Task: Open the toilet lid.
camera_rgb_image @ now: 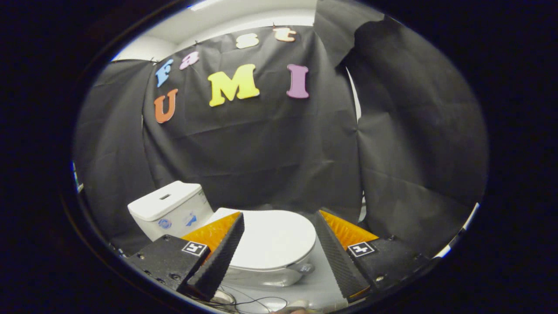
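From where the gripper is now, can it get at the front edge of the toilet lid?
Probably yes. The gripper is open, its fingers spread either side of the closed lid, which lies just ahead between them. Nothing stands between the fingers and the lid's front rim; the tank sits behind, out of the way.

Dim booth, my view dark overall. Brightest patch is pale ceiling at twelve o'clock; thin slivers of light leak through cloth seams at three and five o'clock. Toilet lid catches soft even light, no hard glare, slight sheen. Strong fisheye bend: cloth wall bows outward, edges smear and darken. My fingers, spread apart, look sharp enough; faint shadow under lid rim. Mild grain throughout.
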`<state>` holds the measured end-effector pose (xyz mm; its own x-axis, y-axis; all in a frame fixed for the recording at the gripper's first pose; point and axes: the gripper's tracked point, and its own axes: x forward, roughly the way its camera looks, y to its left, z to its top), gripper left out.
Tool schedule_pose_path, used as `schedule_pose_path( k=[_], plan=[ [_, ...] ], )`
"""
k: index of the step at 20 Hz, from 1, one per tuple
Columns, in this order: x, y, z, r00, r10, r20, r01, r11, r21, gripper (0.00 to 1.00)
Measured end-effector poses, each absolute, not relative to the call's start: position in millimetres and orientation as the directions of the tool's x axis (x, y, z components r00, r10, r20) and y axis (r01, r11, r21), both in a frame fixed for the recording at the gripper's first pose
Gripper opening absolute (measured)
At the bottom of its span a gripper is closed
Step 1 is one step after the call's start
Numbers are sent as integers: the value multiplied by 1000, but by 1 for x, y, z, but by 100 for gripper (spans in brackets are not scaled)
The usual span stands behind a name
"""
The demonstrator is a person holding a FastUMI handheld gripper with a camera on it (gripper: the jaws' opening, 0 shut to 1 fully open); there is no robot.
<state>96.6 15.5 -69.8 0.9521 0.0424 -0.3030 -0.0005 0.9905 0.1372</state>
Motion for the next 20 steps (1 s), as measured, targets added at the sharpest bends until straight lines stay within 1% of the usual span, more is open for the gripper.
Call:
schedule_pose_path(
  k=[4,5,7,11,15,18,20],
  plan=[
    [110,3,-118,875,68,-480,36,978,205,100],
    [113,1,-131,853,70,-517,58,972,228,100],
    [116,-10,-161,797,28,-603,132,967,220,100],
    [122,-9,-206,744,54,-666,164,952,260,99],
    [126,-24,-242,662,76,-746,209,937,281,98],
    [128,-29,-260,622,109,-775,238,917,320,98],
    [130,-29,-267,614,138,-777,246,902,354,97]
  ],
)
